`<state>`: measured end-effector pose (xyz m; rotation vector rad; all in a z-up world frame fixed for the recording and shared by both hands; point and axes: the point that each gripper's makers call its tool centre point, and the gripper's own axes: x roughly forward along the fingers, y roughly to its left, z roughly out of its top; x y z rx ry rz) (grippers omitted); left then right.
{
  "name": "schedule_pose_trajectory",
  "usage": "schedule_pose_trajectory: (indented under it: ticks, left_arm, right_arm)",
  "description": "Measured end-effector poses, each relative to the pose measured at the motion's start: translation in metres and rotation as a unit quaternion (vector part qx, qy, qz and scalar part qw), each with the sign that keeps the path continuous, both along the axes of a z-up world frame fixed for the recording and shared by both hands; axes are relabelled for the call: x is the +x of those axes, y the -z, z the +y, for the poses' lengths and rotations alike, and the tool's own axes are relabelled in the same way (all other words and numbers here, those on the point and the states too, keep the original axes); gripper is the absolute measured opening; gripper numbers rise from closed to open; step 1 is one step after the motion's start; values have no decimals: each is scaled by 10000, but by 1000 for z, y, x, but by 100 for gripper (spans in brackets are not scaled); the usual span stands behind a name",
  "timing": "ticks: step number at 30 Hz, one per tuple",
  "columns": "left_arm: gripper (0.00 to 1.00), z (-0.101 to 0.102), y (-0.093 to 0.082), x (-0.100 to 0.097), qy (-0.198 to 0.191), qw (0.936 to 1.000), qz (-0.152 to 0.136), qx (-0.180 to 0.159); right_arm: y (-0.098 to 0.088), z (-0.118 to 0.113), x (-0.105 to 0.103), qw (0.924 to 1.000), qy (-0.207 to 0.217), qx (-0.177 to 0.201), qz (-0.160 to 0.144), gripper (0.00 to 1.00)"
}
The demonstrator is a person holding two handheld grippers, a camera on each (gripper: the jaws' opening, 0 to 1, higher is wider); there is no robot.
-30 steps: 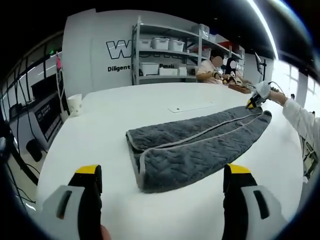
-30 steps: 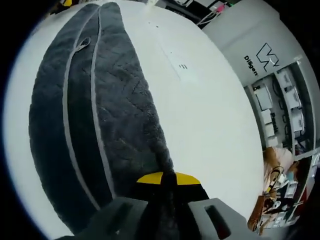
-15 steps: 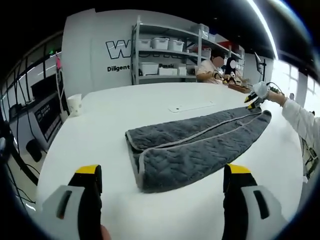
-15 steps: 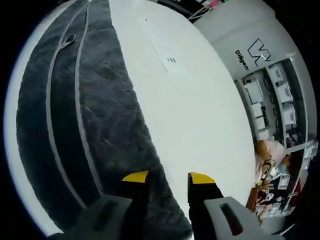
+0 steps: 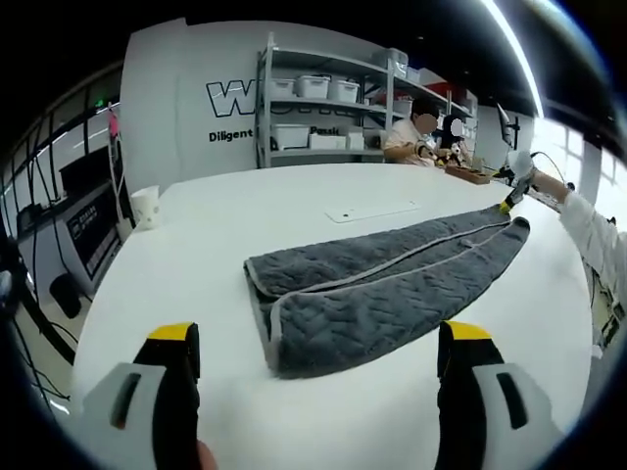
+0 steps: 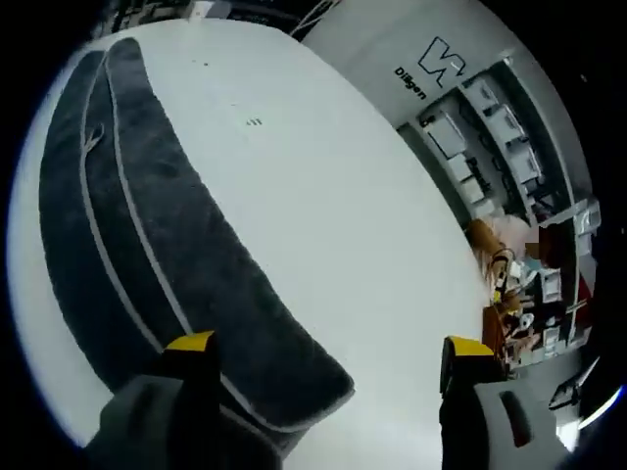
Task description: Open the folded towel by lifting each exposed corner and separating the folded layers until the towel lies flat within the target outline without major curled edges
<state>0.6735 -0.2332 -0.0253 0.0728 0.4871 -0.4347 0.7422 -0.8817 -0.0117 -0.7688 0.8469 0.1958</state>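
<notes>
Left gripper view is looking along my left tool (image 5: 313, 357), whose jaws are standing wide apart with nothing between them, hovering over the near edge of the tabletop (image 5: 245, 201). My right tool (image 6: 328, 357) is likewise spread wide and gripping nothing; in the right gripper view it is hanging just above the rounded end of the towel (image 6: 147, 245), and I cannot tell whether its left jaw is brushing the cloth.

In the left gripper view the towel (image 5: 372, 284) is lying as a long grey strip across the middle of the tabletop, folded lengthwise, its pale trimmed edges meeting along a seam down the middle. Its near end is lying ahead of my left tool, and my right tool (image 5: 511, 191) is showing small at the far end. I am seeing no target outline, so I cannot judge placement.

The task is looking barely begun, since both flaps are lying closed. The main risk, as I judge it, is that a pinch at either end catches both layers together, so the whole strip is dragged instead of one flap peeling back. Lifting one end alone could also twist the cloth and leave a curled edge. A paper cup (image 5: 145, 206) is standing near the tabletop's left edge, well apart from the towel, and a small card (image 5: 370, 209) is lying beyond it; a wide sweep could disturb either.
</notes>
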Motion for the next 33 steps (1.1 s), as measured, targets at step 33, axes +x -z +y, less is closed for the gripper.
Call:
schedule_pose_trajectory:
  ticks: [33]
  left_arm:
    - [99, -1, 14, -1, 30, 9997, 110, 229]
  right_arm:
    - [-7, 116, -140, 9688, -498, 2312, -737, 99]
